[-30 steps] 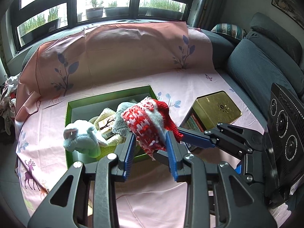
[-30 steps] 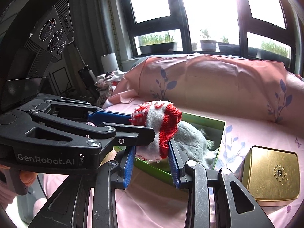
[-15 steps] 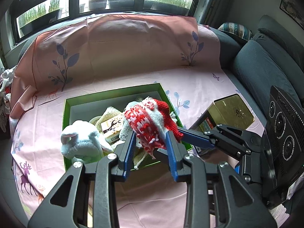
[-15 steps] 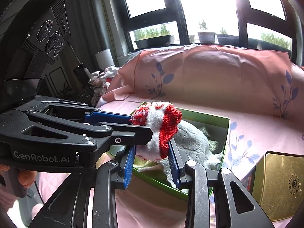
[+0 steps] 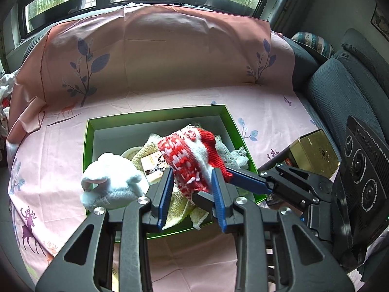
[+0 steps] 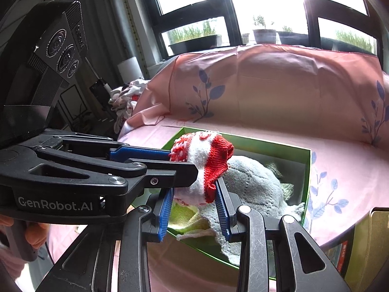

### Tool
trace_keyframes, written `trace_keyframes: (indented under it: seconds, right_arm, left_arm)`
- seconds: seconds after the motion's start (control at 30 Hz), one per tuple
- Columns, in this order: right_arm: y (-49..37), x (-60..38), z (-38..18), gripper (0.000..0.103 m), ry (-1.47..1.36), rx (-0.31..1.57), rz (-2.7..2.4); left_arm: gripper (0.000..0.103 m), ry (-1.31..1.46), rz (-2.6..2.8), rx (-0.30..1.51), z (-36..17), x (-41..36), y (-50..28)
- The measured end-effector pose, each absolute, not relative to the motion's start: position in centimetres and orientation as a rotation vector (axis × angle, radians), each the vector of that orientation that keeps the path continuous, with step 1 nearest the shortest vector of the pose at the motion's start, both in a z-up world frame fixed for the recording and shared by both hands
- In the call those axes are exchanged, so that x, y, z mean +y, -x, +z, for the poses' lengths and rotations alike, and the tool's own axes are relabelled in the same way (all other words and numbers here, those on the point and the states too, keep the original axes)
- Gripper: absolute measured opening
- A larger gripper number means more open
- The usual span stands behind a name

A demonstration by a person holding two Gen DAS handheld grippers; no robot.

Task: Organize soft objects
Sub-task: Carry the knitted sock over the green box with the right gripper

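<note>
Left wrist view: the left gripper (image 5: 192,189) reaches forward and slightly down over the near edge of the green box (image 5: 88,131), its 2 blue pads pressed against the sides of a red-and-white knitted sock (image 5: 192,158) held above the box's contents. The right gripper (image 5: 245,180) comes in from the right, roughly level, its tips also at the sock. A pale plush toy (image 5: 111,182) sits on the box's near-left rim. A gold tin (image 5: 316,153) lies right of the box on the pink sheet (image 5: 170,68).

Right wrist view: the right gripper (image 6: 194,202) pinches the sock (image 6: 206,155) from below; the left gripper (image 6: 167,163) enters horizontally from the left, clamped on the same sock. A grey knit (image 6: 252,182) drapes over the box's (image 6: 306,170) edge.
</note>
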State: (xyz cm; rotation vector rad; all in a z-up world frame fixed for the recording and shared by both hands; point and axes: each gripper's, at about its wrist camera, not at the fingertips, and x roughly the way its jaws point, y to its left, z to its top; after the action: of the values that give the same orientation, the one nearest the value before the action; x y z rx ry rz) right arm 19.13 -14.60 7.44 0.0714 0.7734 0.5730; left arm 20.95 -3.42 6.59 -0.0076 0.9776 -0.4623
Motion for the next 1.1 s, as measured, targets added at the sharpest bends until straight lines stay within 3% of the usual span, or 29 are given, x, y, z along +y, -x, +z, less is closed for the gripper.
trace_keyframes:
  seconds: [1.1]
  right_arm:
    - [-22.6, -12.7, 3.6, 0.035, -0.081, 0.895, 0.522]
  left_arm:
    - [0.029, 0.007, -0.389, 1.045, 2.9, -2.4, -24.3]
